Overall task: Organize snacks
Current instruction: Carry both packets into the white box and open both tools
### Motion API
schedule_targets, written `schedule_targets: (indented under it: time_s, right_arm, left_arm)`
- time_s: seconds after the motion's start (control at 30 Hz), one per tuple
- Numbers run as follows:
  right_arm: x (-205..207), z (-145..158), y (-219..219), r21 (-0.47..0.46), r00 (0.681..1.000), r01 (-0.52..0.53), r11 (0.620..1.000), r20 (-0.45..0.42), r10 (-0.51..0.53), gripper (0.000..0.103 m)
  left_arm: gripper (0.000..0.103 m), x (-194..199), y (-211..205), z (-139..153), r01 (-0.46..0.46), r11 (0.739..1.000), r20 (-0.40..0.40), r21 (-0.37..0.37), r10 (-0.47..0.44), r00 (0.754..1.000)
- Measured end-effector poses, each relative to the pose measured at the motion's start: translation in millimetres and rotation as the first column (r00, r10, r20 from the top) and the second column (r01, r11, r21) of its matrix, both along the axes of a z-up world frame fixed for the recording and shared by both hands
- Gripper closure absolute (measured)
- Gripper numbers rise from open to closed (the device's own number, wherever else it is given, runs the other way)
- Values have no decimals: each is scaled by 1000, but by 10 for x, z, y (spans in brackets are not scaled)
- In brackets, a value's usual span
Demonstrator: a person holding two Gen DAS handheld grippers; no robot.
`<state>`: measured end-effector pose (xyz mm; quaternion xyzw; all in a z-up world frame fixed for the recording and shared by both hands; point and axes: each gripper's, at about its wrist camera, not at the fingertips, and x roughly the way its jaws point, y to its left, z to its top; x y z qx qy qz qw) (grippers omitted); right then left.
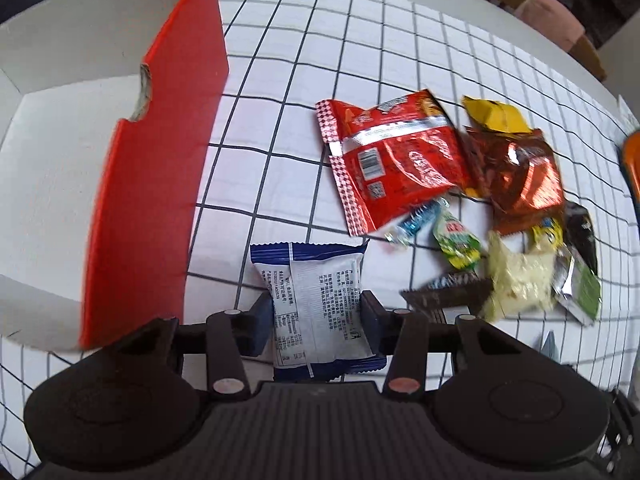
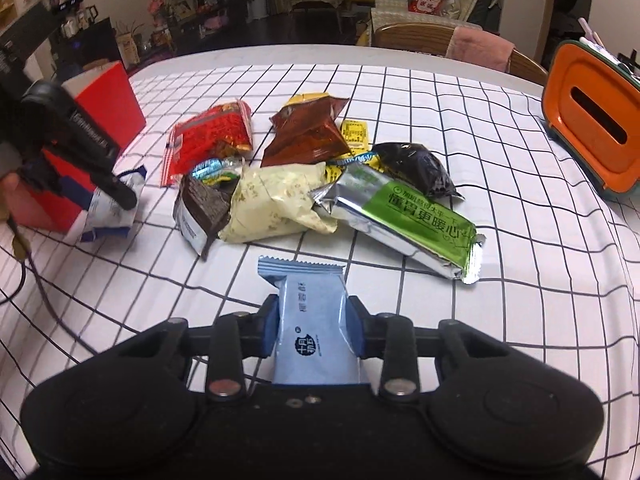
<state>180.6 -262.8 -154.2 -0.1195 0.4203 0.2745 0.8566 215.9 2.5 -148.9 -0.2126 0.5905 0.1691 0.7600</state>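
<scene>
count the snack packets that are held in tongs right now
2. The left tongs grip a blue-and-white packet beside the red box; the right tongs grip a light blue packet nearer than the pile.

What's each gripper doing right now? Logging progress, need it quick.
Left gripper: closed on the blue-and-white snack packet.
Right gripper: closed on the light blue snack packet.

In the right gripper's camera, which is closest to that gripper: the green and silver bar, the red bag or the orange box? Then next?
From the right gripper:
1. Green and silver bar, just ahead, right.
2. Red bag, farther, left.
3. Orange box, far right edge.
</scene>
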Motion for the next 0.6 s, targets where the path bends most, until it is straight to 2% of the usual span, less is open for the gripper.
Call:
schedule_targets:
  time_s: [0.27, 0.6]
  right_arm:
    - [-80, 275, -24, 57, 1000, 2, 998, 28, -4, 69]
    - [-217, 841, 228, 132, 994, -36, 991, 103, 23, 69]
  left_arm:
    - [58, -142, -159, 440, 108, 993, 57, 42, -111, 992]
    - [58, -366, 51, 946, 157, 983, 137, 90, -168, 976]
